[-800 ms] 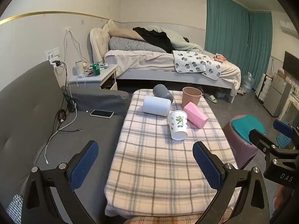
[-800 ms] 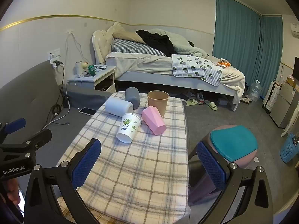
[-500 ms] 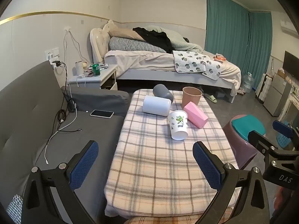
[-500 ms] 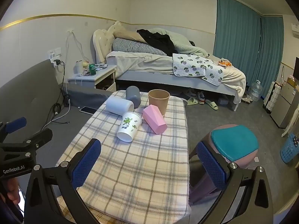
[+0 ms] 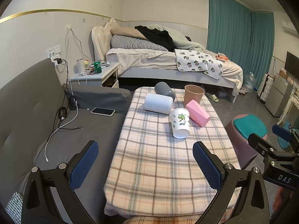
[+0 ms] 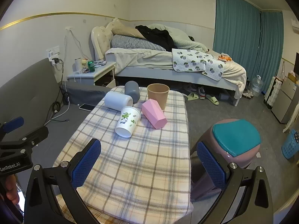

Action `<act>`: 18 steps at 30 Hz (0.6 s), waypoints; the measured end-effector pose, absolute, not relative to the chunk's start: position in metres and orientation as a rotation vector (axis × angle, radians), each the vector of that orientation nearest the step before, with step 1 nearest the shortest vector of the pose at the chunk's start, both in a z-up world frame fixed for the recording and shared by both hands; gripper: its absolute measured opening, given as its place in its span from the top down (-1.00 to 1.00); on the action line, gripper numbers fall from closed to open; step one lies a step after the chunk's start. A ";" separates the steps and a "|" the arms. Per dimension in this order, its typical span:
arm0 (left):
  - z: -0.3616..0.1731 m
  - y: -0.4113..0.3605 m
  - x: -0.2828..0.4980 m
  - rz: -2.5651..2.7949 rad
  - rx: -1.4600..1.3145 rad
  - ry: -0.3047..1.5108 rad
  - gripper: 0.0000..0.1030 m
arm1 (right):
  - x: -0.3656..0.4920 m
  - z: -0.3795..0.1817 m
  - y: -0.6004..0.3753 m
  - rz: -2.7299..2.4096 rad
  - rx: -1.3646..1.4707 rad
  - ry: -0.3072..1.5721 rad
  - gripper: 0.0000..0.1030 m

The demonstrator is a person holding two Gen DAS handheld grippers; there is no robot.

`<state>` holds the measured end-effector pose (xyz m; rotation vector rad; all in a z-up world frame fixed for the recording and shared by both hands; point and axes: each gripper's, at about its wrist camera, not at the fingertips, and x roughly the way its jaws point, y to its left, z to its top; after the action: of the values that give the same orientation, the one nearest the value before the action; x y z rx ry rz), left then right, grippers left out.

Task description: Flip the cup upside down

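While both grippers, left (image 5: 145,162) and right (image 6: 149,161), hang wide open and empty at the table's (image 5: 160,168) near end, nothing is grasped; the approach looks in hand. Next, reach toward 12 o'clock for a cup, perhaps the upright brown cup (image 6: 158,95); which one cannot be told

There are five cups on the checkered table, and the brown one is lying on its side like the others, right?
Almost. There are five cups on the table, but the brown cup is standing upright with its open mouth up, as the right wrist view shows. The white cup, grey cup, pink cup and leaf-print cup are the ones lying on their sides.
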<state>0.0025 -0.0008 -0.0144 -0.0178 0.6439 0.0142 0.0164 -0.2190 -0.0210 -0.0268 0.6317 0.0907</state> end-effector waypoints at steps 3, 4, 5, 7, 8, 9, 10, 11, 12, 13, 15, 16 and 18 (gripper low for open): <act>-0.014 -0.001 0.003 0.009 -0.016 0.642 -1.00 | 0.015 -0.015 -0.217 0.094 -0.031 0.627 -1.00; -0.014 -0.001 0.003 0.009 -0.017 0.643 -1.00 | 0.014 -0.014 -0.217 0.095 -0.035 0.622 -1.00; -0.014 -0.001 0.003 0.010 -0.016 0.643 -1.00 | 0.014 -0.013 -0.217 0.094 -0.036 0.620 -1.00; -0.015 0.000 0.003 0.009 -0.018 0.641 -1.00 | 0.014 -0.013 -0.217 0.097 -0.035 0.622 -1.00; -0.013 0.000 0.003 0.010 -0.020 0.644 -1.00 | 0.014 -0.012 -0.217 0.098 -0.034 0.624 -1.00; -0.012 0.000 0.003 0.010 -0.020 0.645 -1.00 | 0.014 -0.012 -0.217 0.097 -0.034 0.624 -1.00; -0.014 0.000 0.004 0.010 -0.022 0.647 -1.00 | 0.014 -0.012 -0.217 0.096 -0.035 0.624 -1.00; -0.013 0.000 0.003 0.010 -0.020 0.647 -1.00 | 0.014 -0.012 -0.217 0.096 -0.035 0.625 -1.00; -0.013 0.000 0.003 0.009 -0.020 0.647 -1.00 | 0.015 -0.013 -0.217 0.097 -0.034 0.625 -1.00; -0.013 0.000 0.003 0.007 -0.018 0.645 -1.00 | 0.015 -0.012 -0.217 0.096 -0.034 0.626 -1.00; -0.013 0.000 0.004 0.008 -0.019 0.643 -1.00 | 0.015 -0.014 -0.217 0.094 -0.033 0.625 -1.00; -0.013 0.001 0.004 0.007 -0.021 0.643 -1.00 | 0.015 -0.014 -0.217 0.096 -0.033 0.625 -1.00; -0.014 0.000 0.003 0.007 -0.023 0.641 -1.00 | 0.015 -0.014 -0.217 0.095 -0.035 0.624 -1.00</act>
<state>0.0032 0.0004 -0.0140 -0.0231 0.6407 0.0072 0.0146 -0.2171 -0.0140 -0.0351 0.6244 0.0954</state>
